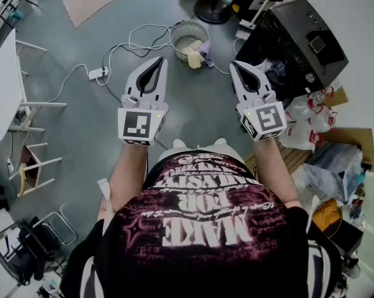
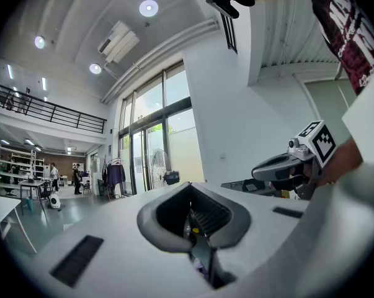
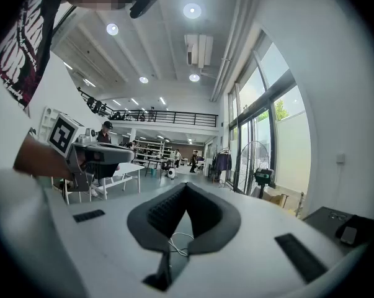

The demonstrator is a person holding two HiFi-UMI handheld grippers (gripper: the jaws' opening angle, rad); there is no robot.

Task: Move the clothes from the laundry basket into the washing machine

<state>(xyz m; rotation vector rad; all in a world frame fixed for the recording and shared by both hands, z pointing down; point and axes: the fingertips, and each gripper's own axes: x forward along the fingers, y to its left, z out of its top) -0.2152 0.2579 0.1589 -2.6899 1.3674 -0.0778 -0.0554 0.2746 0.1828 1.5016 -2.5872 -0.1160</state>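
Observation:
In the head view a round grey laundry basket stands on the floor ahead, with cream and purple clothes in it. The black washing machine stands at the right, and its top also shows in the right gripper view. My left gripper and right gripper are held level side by side above the floor, short of the basket. Both are shut, with nothing between the jaws. The left gripper view shows its shut jaws and the right gripper beside them. The right gripper view shows its shut jaws.
A power strip with white cables lies on the floor left of the basket. A white table stands at the left and a fan base beyond the basket. Plastic bags and cardboard pile up at the right.

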